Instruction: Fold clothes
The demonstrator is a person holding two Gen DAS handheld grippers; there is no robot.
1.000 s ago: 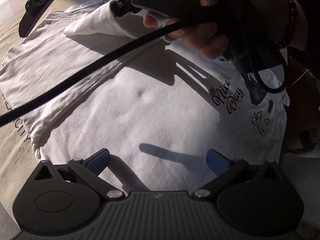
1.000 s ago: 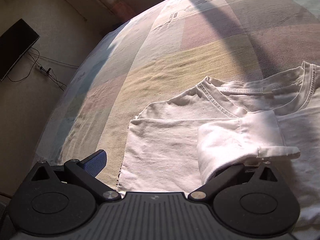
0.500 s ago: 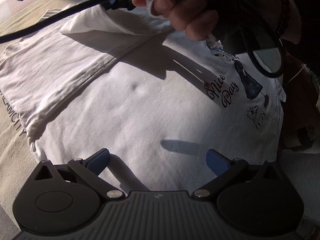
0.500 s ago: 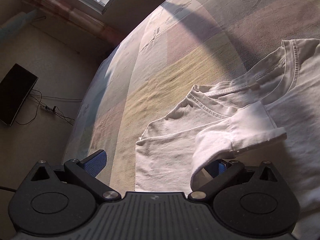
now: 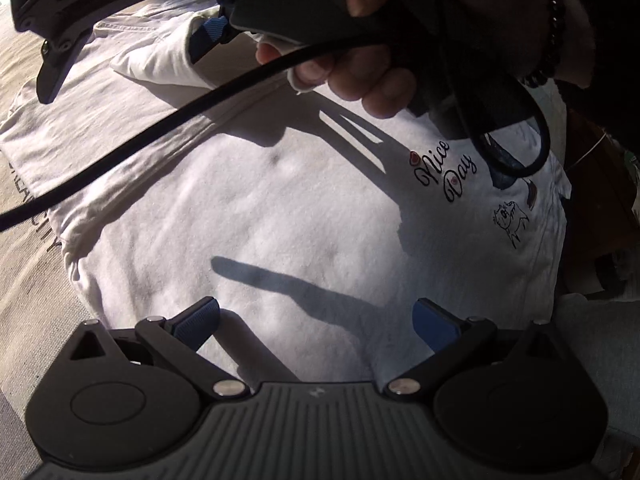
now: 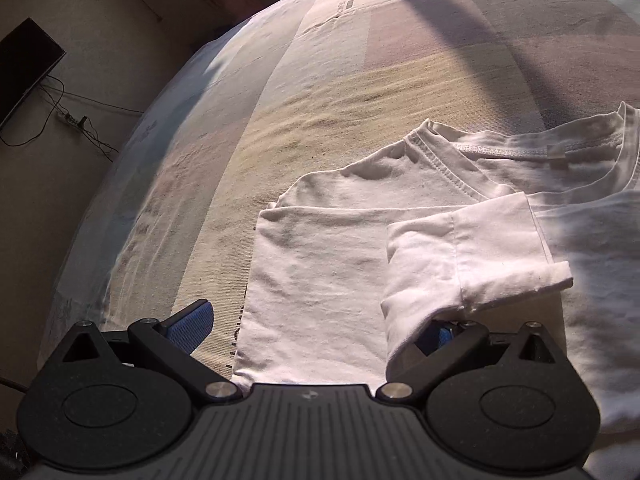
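Observation:
A white T-shirt with a "Nice Day" print lies flat on the bed, its left side folded inward. My left gripper hovers open over the shirt's lower body, holding nothing. In the left wrist view a person's hand holds the right gripper above the shirt's shoulder. In the right wrist view my right gripper is open; the folded-over sleeve drapes across its right finger, partly hiding it. The collar lies just beyond the sleeve.
A striped bedspread covers the bed, whose edge curves away at the left. A black screen and a power strip with cables sit by the wall. A black cable crosses above the shirt.
The right gripper tipped up half a second ago and has come back down over the shoulder, the sleeve still lying on its right finger. The left gripper has barely moved.

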